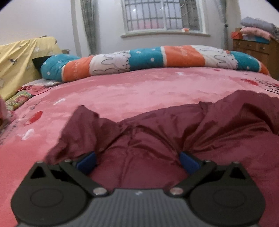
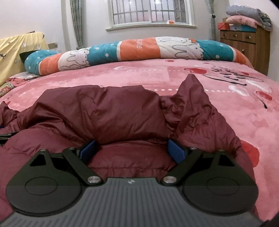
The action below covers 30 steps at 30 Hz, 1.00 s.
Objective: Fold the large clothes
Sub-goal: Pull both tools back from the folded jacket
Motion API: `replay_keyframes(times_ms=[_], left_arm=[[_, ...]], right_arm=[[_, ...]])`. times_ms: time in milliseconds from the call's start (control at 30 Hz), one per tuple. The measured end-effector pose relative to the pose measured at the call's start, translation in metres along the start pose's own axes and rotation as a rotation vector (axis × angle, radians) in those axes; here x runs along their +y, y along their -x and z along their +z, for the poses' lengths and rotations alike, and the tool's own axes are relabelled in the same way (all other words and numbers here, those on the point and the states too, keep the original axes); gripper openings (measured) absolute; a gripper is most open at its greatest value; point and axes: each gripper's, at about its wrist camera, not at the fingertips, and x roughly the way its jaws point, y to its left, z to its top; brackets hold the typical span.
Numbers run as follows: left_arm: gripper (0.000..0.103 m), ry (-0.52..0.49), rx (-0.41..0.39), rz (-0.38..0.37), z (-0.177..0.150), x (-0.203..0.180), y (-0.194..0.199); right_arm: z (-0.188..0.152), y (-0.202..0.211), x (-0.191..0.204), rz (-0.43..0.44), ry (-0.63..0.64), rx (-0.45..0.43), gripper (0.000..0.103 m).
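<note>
While the maroon jacket (image 1: 157,132) lies bunched on the pink blanket (image 1: 122,90), left gripper (image 1: 137,161) & right gripper (image 2: 132,151) stand wide open over it, holding nothing. Risk: slick, puffy fabric; shallow bite slips, fold goes uneven.

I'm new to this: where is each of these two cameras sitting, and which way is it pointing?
Left wrist: on the left gripper, low over the maroon jacket, facing the window; its blue fingers show, spread apart.
Right wrist: on the right gripper, same heading, over the jacket's right part; its own fingers show, spread apart.
Shared: jacket, pink bed, rolled quilt, window, dresser.
</note>
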Motion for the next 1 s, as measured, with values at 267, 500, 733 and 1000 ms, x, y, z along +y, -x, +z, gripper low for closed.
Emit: replay_keyframes(times_ms=[267, 500, 733, 1000], left_arm=[[0.102, 0.005, -0.08, -0.072, 0.007, -0.008, 0.101], [0.102, -0.005, -0.075, -0.116, -0.014, -0.019, 0.189], [0.102, 0.054, -0.075, -0.132, -0.039, -0.009, 0.264], [0.102, 0.087, -0.069, -0.119, -0.049, 0.004, 0.323]], right_arm=[[0.009, 0.084, 0.011, 0.019, -0.052, -0.074, 0.103], [-0.014, 0.177, 0.024, 0.056, -0.09, -0.094, 0.103], [-0.038, 0.253, 0.035, 0.013, -0.09, -0.028, 0.103], [-0.042, 0.318, 0.035, -0.009, -0.085, -0.037, 0.103]])
